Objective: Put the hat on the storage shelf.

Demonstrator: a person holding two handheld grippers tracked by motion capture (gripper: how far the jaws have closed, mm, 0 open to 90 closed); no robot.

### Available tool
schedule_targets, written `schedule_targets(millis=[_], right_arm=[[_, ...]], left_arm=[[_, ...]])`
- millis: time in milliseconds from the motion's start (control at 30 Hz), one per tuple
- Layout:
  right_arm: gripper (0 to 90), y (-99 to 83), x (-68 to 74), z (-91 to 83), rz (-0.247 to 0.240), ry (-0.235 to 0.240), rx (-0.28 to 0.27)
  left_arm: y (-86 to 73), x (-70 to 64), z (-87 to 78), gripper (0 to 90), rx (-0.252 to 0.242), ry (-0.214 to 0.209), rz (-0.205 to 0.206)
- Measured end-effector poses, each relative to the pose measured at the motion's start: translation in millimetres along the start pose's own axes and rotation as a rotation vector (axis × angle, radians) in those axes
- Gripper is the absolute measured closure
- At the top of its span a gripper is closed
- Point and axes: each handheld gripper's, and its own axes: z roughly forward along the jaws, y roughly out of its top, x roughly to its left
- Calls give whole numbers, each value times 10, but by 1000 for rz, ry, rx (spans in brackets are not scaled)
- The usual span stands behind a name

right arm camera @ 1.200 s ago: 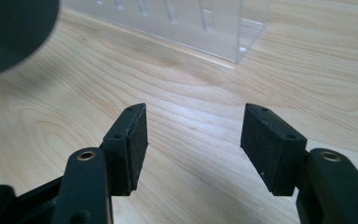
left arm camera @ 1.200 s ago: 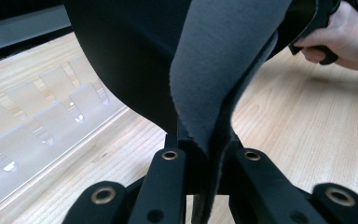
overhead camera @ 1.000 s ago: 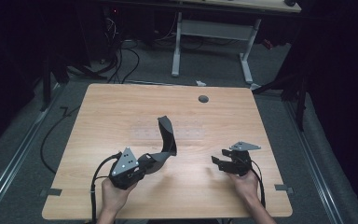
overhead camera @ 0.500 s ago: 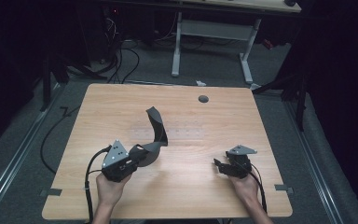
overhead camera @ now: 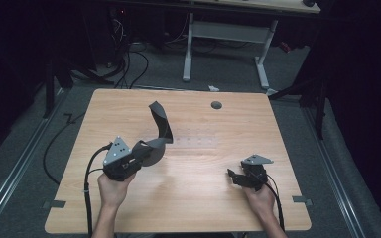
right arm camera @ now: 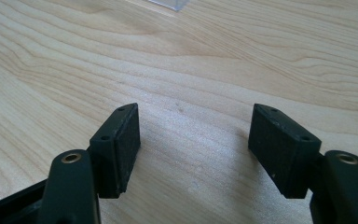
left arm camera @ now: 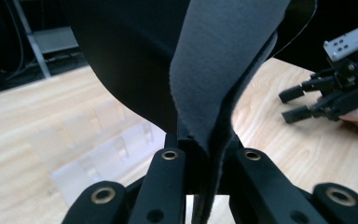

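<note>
Dark cloth (overhead camera: 158, 130) held up over the left half of the tabletop (overhead camera: 129, 106), pinched in my left gripper (overhead camera: 140, 154).

My left fingers (left arm camera: 165, 182) are clamped on a folded edge of the cloth, which rises from them and curls above the wood, nearer the left edge than the right. My right gripper (overhead camera: 232, 176) rests low near the front right corner, fingers (right arm camera: 121, 144) spread wide with nothing between them. I judge the bite thin: a quick swing could pull the fold free, or the hanging end could drag across the faint clear plastic piece (left arm camera: 98, 154) lying mid-tabletop.
</note>
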Motion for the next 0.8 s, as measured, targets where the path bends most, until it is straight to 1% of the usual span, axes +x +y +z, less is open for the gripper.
schedule_targets(millis=[200,267,367,500,600,667,800], right_arm=[[336,-1,2,-1,-1,1,1],[335,-1,1,0,-2,2,1],[334,-1,3,0,0,2,1],[331,-1,3,0,-1,3,1],[331,0,3,0,-1,3,1],[331,2,3,3,0,2,1],[331,2,2,4,-1,2,0]], left_arm=[[127,74,97,859,-1,32,6],[151,94,124,859,-9,37,-2],[185,125,153,859,-23,54,1],[240,185,193,859,-45,75,-13],[276,232,200,859,-61,80,-32],[290,258,202,859,-69,89,-35],[309,309,226,859,-66,106,-19]])
